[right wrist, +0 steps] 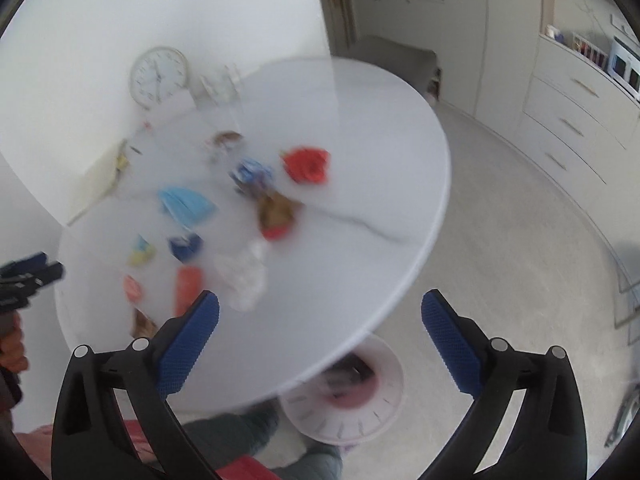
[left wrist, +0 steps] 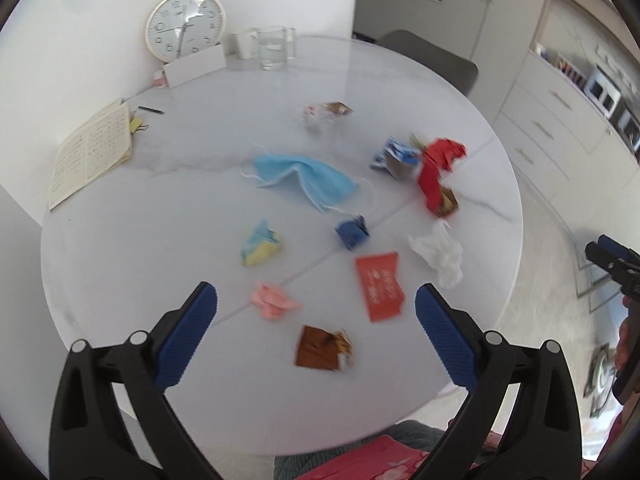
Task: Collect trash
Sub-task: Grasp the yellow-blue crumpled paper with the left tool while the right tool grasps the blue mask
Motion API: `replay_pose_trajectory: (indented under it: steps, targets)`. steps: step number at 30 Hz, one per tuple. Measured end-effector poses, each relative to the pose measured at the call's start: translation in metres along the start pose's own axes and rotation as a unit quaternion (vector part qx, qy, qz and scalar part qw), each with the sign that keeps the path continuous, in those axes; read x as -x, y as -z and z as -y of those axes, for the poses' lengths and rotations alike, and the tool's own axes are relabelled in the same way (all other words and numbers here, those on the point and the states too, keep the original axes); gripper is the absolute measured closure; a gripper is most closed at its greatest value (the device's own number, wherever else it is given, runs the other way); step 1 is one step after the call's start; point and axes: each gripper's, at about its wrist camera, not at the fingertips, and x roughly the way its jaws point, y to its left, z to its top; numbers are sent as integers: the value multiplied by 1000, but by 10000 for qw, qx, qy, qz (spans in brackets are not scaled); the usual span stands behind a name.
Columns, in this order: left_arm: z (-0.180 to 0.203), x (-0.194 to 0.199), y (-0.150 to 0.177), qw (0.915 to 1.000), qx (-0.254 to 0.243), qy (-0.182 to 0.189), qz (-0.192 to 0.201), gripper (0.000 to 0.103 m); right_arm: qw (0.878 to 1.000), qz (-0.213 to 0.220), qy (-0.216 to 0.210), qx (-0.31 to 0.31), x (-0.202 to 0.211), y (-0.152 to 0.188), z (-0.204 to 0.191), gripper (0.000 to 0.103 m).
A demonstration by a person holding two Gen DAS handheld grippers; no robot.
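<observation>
Both grippers wide, empty; left gripper (left wrist: pixel 316 312) hangs nearer, brown wrapper (left wrist: pixel 322 348) lower centre between its fingers, on table (left wrist: pixel 120 248)

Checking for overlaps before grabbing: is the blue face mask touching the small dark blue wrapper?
Apart. The left wrist view shows bare table between the face mask and the dark blue wrapper.

Left gripper (left wrist: pixel 316 316) and right gripper (right wrist: pixel 320 322) both point steeply downward, jaws spread wide, nothing between them.
</observation>
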Motion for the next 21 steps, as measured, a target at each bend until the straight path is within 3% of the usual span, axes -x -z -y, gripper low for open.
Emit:
replay_pose_trajectory:
  steps: [6, 14, 17, 21]
  targets:
    - [-31, -11, -9, 9999, 159, 65, 22, 8, 9984, -113, -455, 302, -26, -22, -64, 2]
    - [-54, -38, -15, 9996, 86, 255, -122, 8, 9977, -216, -451, 449, -48, -34, -108, 2]
    - [-58, -60, -16, 9985, -49, 545, -85, 8, 9973, -303, -400, 536, -58, -40, -117, 2]
    - [-58, -100, -19, 9970, -553, 527, -99, 15, 9963, -440, -355, 642, -73, -47, -130, 2]
